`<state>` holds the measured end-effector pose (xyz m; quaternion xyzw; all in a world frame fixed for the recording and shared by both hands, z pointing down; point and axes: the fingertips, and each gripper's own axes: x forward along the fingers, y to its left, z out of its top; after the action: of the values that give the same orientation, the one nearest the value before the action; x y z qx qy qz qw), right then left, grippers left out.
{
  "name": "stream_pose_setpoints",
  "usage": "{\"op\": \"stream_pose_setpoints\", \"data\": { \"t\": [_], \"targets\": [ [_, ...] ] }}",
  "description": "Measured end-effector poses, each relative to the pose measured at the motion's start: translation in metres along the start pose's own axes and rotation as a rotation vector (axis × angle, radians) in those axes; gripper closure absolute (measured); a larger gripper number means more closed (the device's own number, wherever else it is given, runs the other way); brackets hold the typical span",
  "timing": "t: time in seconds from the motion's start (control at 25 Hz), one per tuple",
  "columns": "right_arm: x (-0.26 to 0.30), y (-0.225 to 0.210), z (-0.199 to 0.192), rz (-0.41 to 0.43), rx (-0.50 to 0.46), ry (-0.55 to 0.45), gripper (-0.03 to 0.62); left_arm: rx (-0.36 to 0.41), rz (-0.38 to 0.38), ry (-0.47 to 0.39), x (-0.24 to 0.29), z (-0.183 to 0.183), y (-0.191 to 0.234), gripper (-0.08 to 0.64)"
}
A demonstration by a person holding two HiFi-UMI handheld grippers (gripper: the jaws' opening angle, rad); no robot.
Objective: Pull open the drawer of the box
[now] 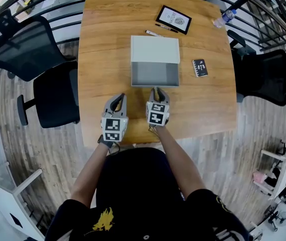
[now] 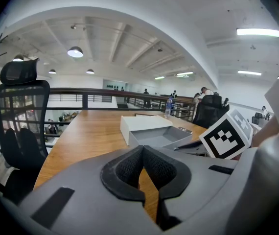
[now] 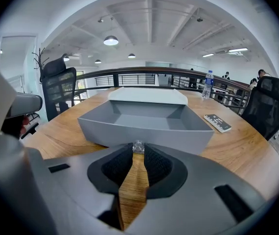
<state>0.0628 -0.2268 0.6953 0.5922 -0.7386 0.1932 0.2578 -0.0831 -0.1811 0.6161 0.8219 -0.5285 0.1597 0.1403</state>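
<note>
A white box (image 1: 155, 49) lies on the wooden table (image 1: 105, 39), and its grey drawer (image 1: 155, 74) stands pulled out toward me, empty inside. My right gripper (image 1: 156, 89) is at the middle of the drawer's front wall (image 3: 144, 131), shut on a small clear pull knob (image 3: 138, 146) held between its fingertips. To its left, my left gripper (image 1: 121, 96) hovers over bare table, shut and empty. In the left gripper view its pads meet at the tip (image 2: 142, 150), with the box (image 2: 144, 123) and the right gripper's marker cube (image 2: 226, 135) ahead to the right.
Behind the box lie a pen (image 1: 154, 33) and a black-framed card (image 1: 173, 19); a small black notebook (image 1: 199, 68) sits to its right, and a water bottle (image 1: 223, 18) at the far right corner. Black office chairs stand at the left (image 1: 57, 97) and right (image 1: 266, 77).
</note>
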Motion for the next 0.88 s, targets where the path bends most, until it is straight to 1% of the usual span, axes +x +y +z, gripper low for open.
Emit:
{"op": "stream_pose_setpoints", "data": {
  "t": [0.56, 0.88],
  "targets": [
    [-0.014, 0.0, -0.01, 0.028, -0.032, -0.008, 0.528, 0.005, 0.001, -0.003, -0.003, 0.001, -0.007, 0.544],
    [-0.014, -0.001, -0.011, 0.017, -0.009, -0.006, 0.525, 0.009, -0.007, -0.001, -0.001, 0.001, -0.011, 0.545]
  ]
}}
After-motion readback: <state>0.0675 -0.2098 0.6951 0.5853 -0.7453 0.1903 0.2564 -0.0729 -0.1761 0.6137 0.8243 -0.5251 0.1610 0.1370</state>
